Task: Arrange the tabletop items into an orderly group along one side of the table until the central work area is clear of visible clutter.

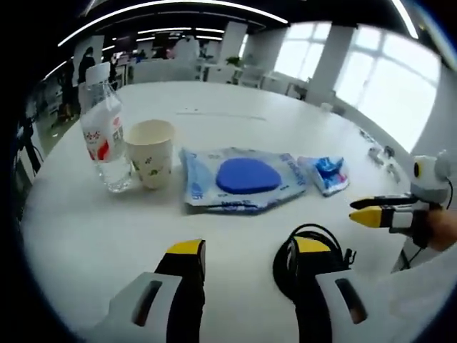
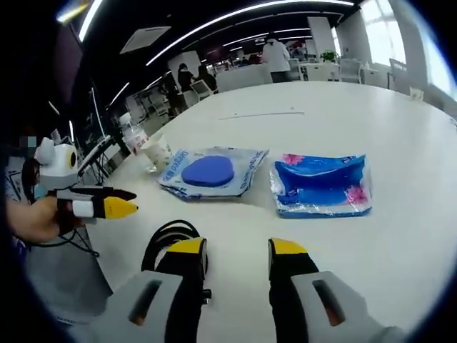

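Note:
On the white table [image 1: 235, 121] a row runs left to right: a water bottle [image 1: 103, 136], a paper cup [image 1: 151, 152], a clear bag holding a blue pad [image 1: 243, 179] and a small blue tissue pack [image 1: 327, 174]. A coiled black cable [image 1: 289, 261] lies close by, partly behind a finger of my left gripper [image 1: 248, 250], which is open and empty. My right gripper [image 2: 235, 249] is open and empty too, short of the tissue pack [image 2: 321, 186] and the bag [image 2: 211, 171], with the cable [image 2: 168, 239] at its left finger. The cup [image 2: 158, 152] and bottle [image 2: 132, 136] stand further back at the left.
The right gripper [image 1: 382, 214] comes in from the right, held over the table edge. The left gripper [image 2: 107, 207] shows at the left in a person's hand [image 2: 36, 218]. Small items [image 1: 382, 157] lie at the far right edge. Desks, chairs and people fill the room behind.

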